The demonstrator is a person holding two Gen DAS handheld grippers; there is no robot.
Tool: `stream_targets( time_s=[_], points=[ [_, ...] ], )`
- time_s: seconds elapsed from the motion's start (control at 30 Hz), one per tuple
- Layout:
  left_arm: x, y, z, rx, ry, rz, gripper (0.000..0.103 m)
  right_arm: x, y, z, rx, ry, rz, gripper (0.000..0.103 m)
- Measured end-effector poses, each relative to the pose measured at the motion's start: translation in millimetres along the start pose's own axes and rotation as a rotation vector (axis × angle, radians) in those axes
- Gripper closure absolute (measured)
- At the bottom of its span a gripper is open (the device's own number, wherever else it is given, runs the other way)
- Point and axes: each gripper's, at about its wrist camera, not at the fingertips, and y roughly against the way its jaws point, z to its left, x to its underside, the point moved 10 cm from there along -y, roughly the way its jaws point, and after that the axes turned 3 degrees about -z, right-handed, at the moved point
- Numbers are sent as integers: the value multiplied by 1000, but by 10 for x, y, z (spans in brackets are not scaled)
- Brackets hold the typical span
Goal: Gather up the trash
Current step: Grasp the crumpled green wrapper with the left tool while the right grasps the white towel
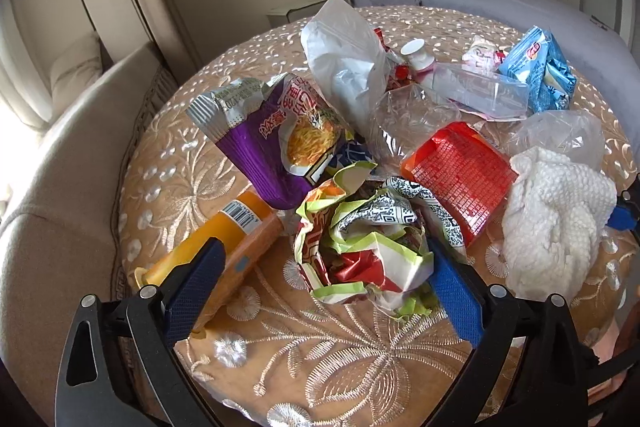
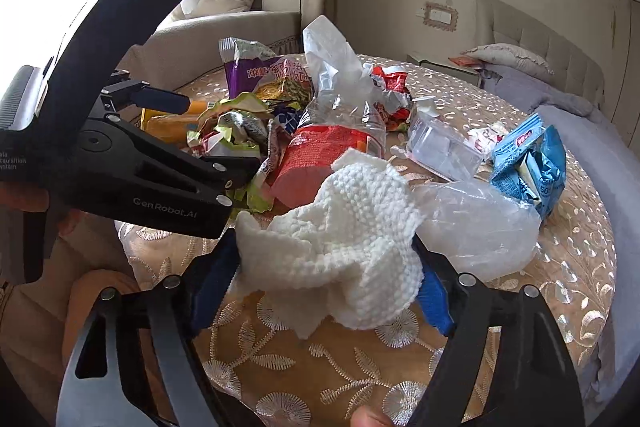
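A heap of trash lies on a round table (image 1: 320, 367) with an embroidered gold cloth. My left gripper (image 1: 320, 259) is open, its blue pads either side of a crumpled green-and-white paper wrapper (image 1: 368, 251). An orange tube (image 1: 224, 251) lies under its left finger. My right gripper (image 2: 328, 259) has its blue pads on both sides of a white crumpled paper towel (image 2: 340, 247), which also shows in the left wrist view (image 1: 556, 219). Whether it is pinched I cannot tell. The left gripper's black body (image 2: 140, 163) shows in the right wrist view.
A purple noodle packet (image 1: 272, 139), red packet (image 1: 460, 171), clear plastic bags (image 1: 348, 67), clear box (image 1: 480, 91) and blue packets (image 1: 540, 71) lie further back. A beige sofa (image 1: 60, 207) stands left of the table, a bed (image 1: 500, 3) behind it.
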Motion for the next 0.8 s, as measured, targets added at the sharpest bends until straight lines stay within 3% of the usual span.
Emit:
stream_targets(
  time_s=[0.03, 0.1, 0.13, 0.17, 0.23, 0.33, 0.57, 0.67, 0.8],
  points=[
    [11, 2, -39, 12, -10, 1, 18, 53, -44, 41, -1, 19, 18, 42],
    [-4, 30, -117, 37, -28, -5, 43, 59, -24, 109, -7, 47, -17, 52],
    [-11, 50, -148, 46, -38, -7, 45, 58, -14, 162, -29, 64, -22, 66],
    [-16, 44, -170, 41, -48, -8, 46, 58, -7, 189, -35, 72, -25, 72],
    [-26, 50, -179, 45, -61, -11, 47, 38, 42, 184, -19, 83, -46, 76],
    [-84, 110, -152, 49, -42, -19, 48, -51, 201, 105, 3, 82, -89, 78],
    [-339, 494, -230, 42, -66, -120, 48, -320, 914, -377, 14, 7, -240, 78],
    [-411, 644, -433, 64, -91, -149, 48, -381, 1220, -620, 60, 0, -301, 78],
    [-491, 922, -998, 144, -165, -204, 48, -295, 1571, -986, 112, -17, -330, 77]
  ],
)
